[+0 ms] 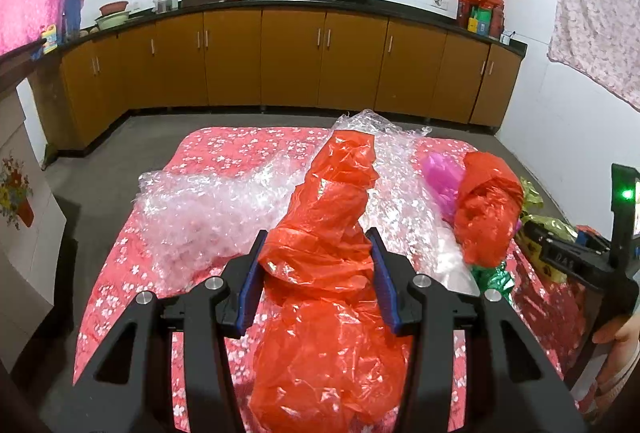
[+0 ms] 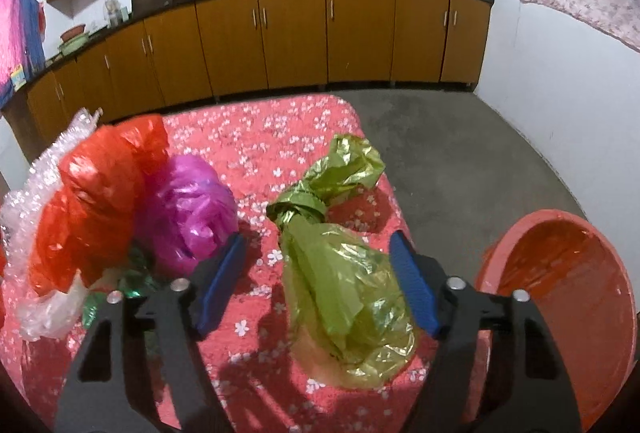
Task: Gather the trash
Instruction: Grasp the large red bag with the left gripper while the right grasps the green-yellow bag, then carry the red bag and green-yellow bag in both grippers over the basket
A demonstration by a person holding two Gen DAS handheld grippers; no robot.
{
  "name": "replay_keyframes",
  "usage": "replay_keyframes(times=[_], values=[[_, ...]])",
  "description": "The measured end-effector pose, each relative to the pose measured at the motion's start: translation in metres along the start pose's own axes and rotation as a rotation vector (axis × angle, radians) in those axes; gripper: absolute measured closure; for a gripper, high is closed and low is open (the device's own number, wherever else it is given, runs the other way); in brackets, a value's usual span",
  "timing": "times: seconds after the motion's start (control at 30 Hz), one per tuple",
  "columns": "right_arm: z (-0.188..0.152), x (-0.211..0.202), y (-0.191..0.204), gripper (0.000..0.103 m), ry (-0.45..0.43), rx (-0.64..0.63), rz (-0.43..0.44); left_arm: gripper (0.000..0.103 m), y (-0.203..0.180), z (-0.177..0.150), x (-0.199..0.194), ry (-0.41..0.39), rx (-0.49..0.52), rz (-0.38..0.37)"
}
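Observation:
A long red plastic bag (image 1: 324, 257) lies on the table with the pink flowered cloth (image 1: 224, 149). My left gripper (image 1: 316, 245) is open with its blue pads on either side of this bag. A yellow-green knotted plastic bag (image 2: 340, 273) lies near the table's right edge. My right gripper (image 2: 316, 253) is open around it. A crumpled red bag (image 2: 92, 201), a magenta bag (image 2: 192, 209) and bubble wrap (image 1: 208, 205) lie between the two.
An orange-red basin (image 2: 560, 297) stands on the floor off the table's right side. A green foil scrap (image 2: 136, 273) and a clear bag (image 2: 48, 313) lie under the crumpled red bag. Brown kitchen cabinets (image 1: 292, 61) line the far wall across grey floor.

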State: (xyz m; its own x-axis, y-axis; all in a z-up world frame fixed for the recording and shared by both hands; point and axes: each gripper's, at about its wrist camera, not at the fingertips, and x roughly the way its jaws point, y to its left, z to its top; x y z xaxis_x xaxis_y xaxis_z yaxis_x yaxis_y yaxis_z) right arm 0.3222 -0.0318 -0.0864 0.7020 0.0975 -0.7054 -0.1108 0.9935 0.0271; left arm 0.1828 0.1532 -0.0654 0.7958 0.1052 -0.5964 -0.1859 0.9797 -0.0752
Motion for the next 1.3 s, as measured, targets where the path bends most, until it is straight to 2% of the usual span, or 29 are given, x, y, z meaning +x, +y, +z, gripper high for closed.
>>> replay_keyframes(times=[0.1, 0.17, 0.2, 0.27, 0.47, 0.77, 1.0, 1.3], values=[[-0.002, 0.007, -0.002, 0.055, 0.038, -0.005, 0.006, 0.054, -0.002, 0.000, 0.002, 0.002, 0.001, -0.004], [-0.004, 0.010, -0.005, 0.073, 0.054, 0.008, 0.019, 0.054, -0.004, 0.000, 0.002, 0.001, 0.005, -0.007], [-0.005, 0.010, -0.006, 0.077, 0.055, 0.012, 0.021, 0.054, -0.004, 0.000, 0.002, 0.001, 0.006, -0.007], [-0.006, 0.007, -0.007, 0.092, 0.053, 0.018, 0.030, 0.054, -0.005, 0.000, 0.002, 0.004, 0.007, -0.012], [-0.013, -0.015, -0.010, 0.094, 0.012, 0.036, 0.066, 0.054, -0.014, 0.004, -0.003, -0.002, 0.016, -0.023], [-0.026, -0.092, -0.031, 0.094, -0.085, 0.090, 0.123, 0.054, -0.046, 0.005, -0.023, -0.024, 0.047, -0.089], [-0.045, -0.146, -0.067, 0.094, -0.146, 0.107, 0.058, 0.054, -0.087, 0.001, -0.034, -0.024, 0.096, -0.165], [-0.067, -0.180, -0.130, 0.094, -0.174, 0.182, -0.033, 0.054, -0.151, 0.002, -0.042, -0.017, 0.162, -0.290]])
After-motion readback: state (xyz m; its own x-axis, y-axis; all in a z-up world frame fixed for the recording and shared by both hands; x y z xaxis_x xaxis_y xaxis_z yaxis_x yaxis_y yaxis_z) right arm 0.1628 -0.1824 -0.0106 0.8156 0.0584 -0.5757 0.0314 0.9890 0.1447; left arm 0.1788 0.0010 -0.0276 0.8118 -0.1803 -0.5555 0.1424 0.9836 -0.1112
